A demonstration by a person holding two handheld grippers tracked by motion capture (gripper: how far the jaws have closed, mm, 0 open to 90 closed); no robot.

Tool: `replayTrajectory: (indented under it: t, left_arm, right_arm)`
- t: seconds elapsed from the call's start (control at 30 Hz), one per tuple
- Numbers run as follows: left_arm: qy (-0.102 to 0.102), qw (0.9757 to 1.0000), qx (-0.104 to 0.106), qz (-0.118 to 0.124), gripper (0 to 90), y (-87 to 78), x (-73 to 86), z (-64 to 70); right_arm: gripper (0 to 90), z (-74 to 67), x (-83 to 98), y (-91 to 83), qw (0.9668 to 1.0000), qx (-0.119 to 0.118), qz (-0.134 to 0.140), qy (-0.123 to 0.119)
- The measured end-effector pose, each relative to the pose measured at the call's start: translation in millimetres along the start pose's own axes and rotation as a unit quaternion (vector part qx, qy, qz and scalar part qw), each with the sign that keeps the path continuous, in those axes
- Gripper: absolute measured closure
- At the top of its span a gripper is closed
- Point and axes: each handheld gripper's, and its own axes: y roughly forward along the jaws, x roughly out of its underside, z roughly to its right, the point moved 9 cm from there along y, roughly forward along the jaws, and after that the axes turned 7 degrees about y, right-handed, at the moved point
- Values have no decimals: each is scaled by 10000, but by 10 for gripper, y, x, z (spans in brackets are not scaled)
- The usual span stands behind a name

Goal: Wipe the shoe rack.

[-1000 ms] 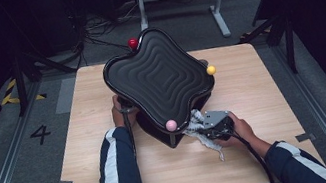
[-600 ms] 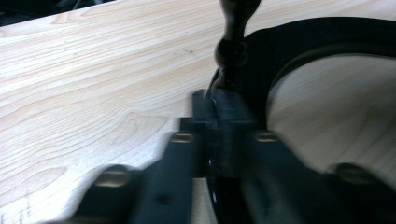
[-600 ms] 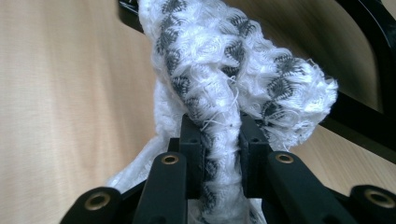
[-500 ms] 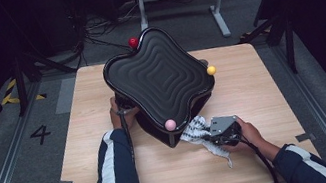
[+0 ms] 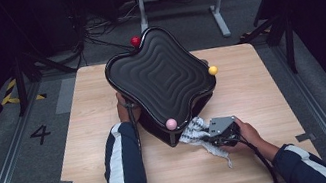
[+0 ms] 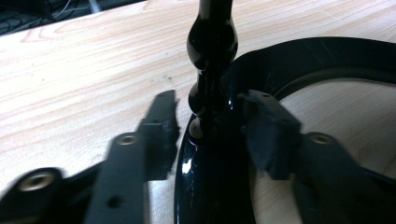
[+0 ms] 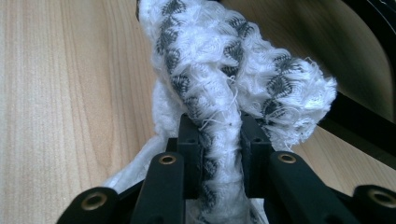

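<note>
Cloth: a white knitted cloth (image 7: 219, 84) with grey zigzag marks, bunched into a roll and pinched between the jaws of the right tongs (image 7: 218, 140); its loose end hangs down toward the bench behind them.
Right tongs: pressed together on the cloth, pads squeezing it from both sides; in the high view they (image 5: 207, 134) sit just beside the near corner of the stool, the cloth (image 5: 197, 131) reaching from their tips to the stool's edge.
Stool: a black stool (image 5: 161, 79) with a wavy ribbed seat, tilted up on the bench; coloured balls cap its corners, the pink one (image 5: 171, 123) nearest the right tongs.
Left tongs: spread (image 6: 210, 130), straddling a glossy black turned leg (image 6: 210, 51); the left pad clearly stands off it, the right pad's contact I cannot tell. The jaws have just been closing a little.
Left hand: tucked (image 5: 126, 109) under the stool's left edge.
Bench: pale wood (image 5: 261, 84), bare to the right of the stool.
</note>
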Motion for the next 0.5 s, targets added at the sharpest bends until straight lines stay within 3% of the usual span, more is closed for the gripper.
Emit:
replayTrajectory:
  t: [0.07, 0.27, 0.4, 0.43, 0.5]
  left_arm:
    - [-61, 9999, -114, 72, 746, 6, -7, -17]
    - [-127, 9998, -139, 98, 750, -47, 35, -46]
    - [-123, 9997, -190, 111, 751, -185, 159, -107]
    - [-252, 9992, -228, 197, 750, -209, 178, -114]
    - [-168, 9996, -183, 93, 750, -312, 263, -146]
  right_arm:
    - [748, -9, 0, -1, 10000, -26, 5, 14]
    - [756, -27, -5, -4, 10000, -68, 1, -18]
    - [774, -91, -25, -21, 9997, -243, 26, -84]
    - [781, -142, -42, -30, 9993, -364, 57, -106]
    - [787, -234, -86, -45, 9986, -469, 99, -236]
